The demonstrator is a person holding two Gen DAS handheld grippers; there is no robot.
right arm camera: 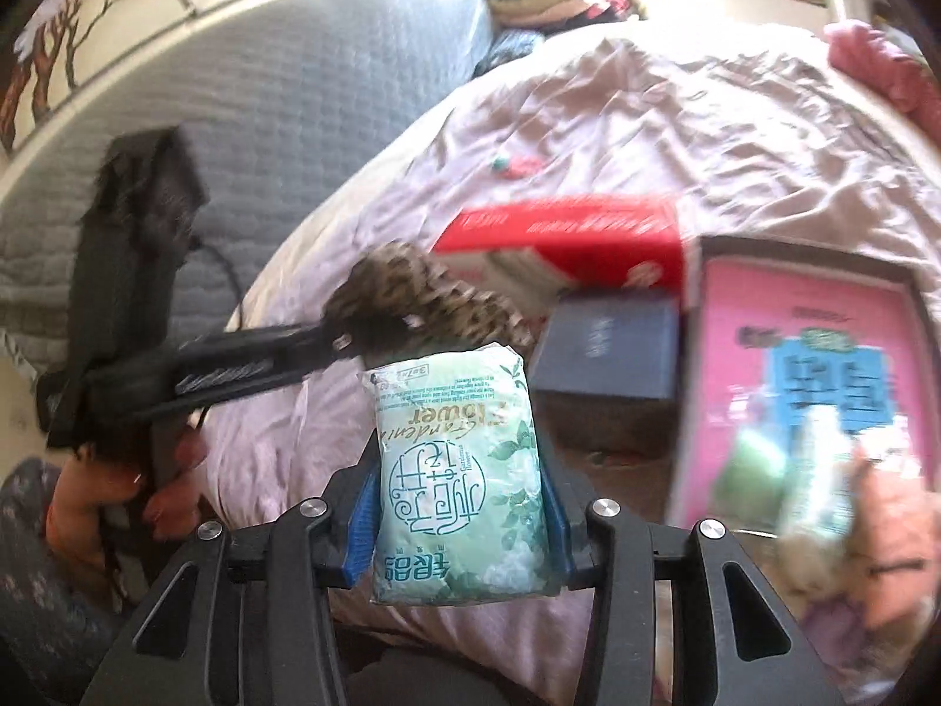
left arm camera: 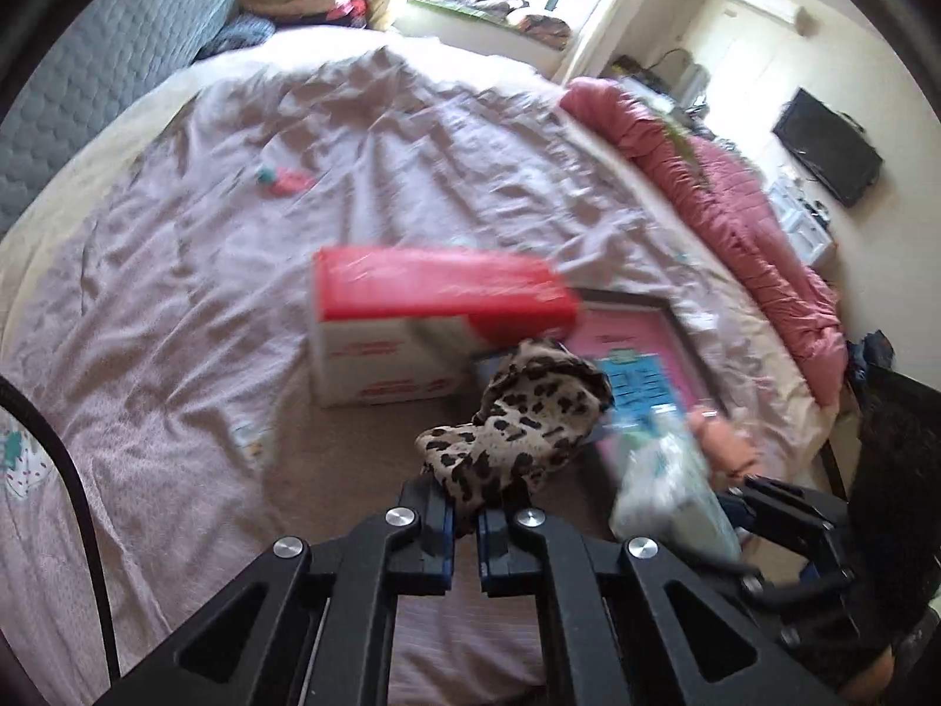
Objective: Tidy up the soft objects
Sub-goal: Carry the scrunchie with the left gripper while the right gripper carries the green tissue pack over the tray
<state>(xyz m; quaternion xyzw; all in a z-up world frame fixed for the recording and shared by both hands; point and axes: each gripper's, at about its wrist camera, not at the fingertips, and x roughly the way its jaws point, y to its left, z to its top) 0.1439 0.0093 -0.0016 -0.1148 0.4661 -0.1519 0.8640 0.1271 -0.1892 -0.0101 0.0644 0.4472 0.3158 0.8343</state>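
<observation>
My left gripper is shut on a leopard-print cloth, which hangs bunched above the bed. In the right wrist view the same left gripper comes in from the left, with the leopard cloth at its tip. My right gripper is shut on a soft green tissue pack held upright between the blue pads. That tissue pack shows blurred at the lower right of the left wrist view, with the right gripper behind it.
A red and white box and a pink-lined open box sit on the wrinkled pink bedsheet, next to a dark blue box. A small pink toy lies farther off. A rolled pink quilt runs along the right edge.
</observation>
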